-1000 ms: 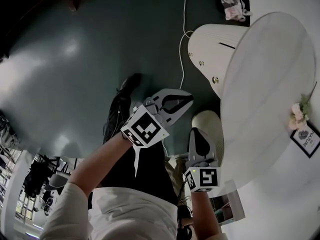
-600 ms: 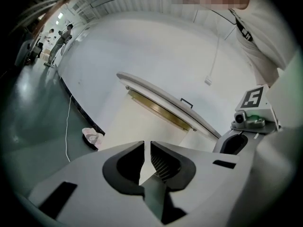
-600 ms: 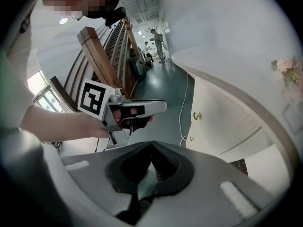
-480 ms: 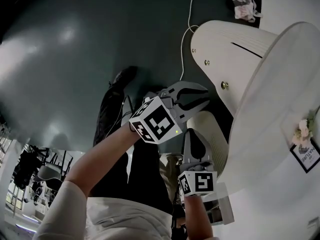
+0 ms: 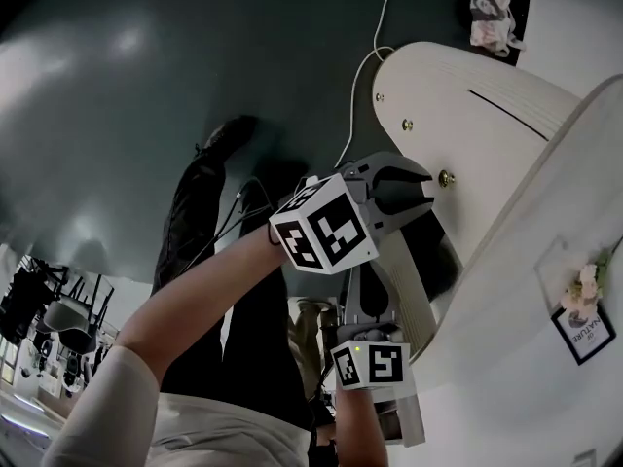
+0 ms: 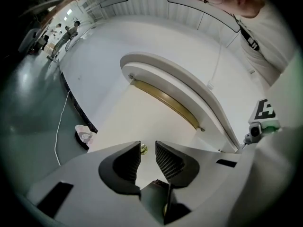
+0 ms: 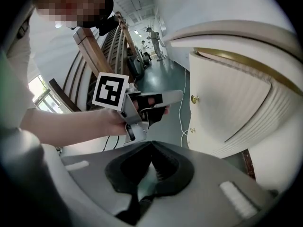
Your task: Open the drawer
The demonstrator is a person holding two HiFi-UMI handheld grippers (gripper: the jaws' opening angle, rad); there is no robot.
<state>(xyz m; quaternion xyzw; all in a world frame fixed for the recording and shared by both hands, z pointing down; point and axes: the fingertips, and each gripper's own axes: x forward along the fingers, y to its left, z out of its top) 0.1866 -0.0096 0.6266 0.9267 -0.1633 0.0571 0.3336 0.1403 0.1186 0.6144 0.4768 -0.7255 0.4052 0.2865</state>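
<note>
The drawer front (image 5: 492,129) is a cream curved panel with small brass knobs, one knob (image 5: 447,177) just right of my left gripper (image 5: 426,191). In the left gripper view that knob (image 6: 143,149) shows in the gap just beyond the tips of the left gripper (image 6: 147,148), whose jaws are opening and do not press on it. My right gripper (image 5: 368,282) hangs below the left one, beside the cabinet. In its own view the right gripper (image 7: 151,150) is shut on nothing, with two knobs (image 7: 194,99) on the cabinet to its right.
A white cable (image 5: 355,115) runs over the dark floor to the cabinet's base. A pink cloth (image 5: 490,13) lies at the top right. A framed card (image 5: 584,331) and flowers (image 5: 585,284) stand on the cabinet top. The person's leg and shoe (image 5: 219,144) are on the left.
Both grippers have sunk and come nearer the cabinet. The left one moved right up to the brass knob and its jaws parted. The right stayed shut.
</note>
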